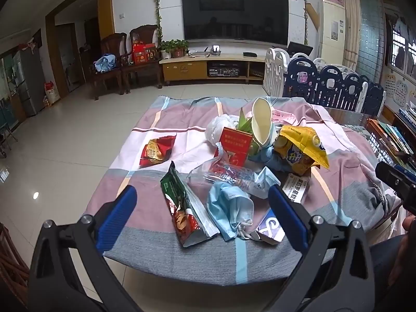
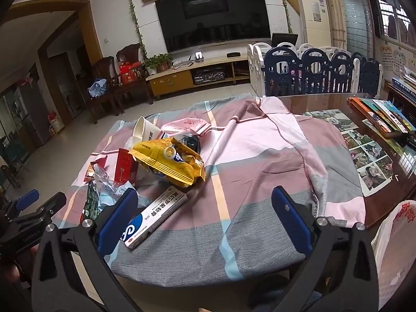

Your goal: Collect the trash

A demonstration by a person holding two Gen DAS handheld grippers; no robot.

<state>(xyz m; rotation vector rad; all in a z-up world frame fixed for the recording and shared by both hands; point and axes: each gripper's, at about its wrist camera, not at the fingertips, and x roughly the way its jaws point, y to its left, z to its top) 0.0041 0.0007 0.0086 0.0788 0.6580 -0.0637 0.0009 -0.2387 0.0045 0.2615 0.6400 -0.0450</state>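
Trash is piled on a checked tablecloth. My left gripper hangs open above the near edge, with a green snack bag and a blue face mask below the gap between its fingers, untouched. Behind them lie a red wrapper, a red box, a paper cup and a yellow snack bag. My right gripper is open over bare cloth. A white-and-blue medicine box lies beside its left finger, next to the yellow bag.
A glass tabletop with photos and books extends to the right of the cloth. A white plastic bag with red print hangs at the near right. A playpen fence and a TV cabinet stand beyond the table.
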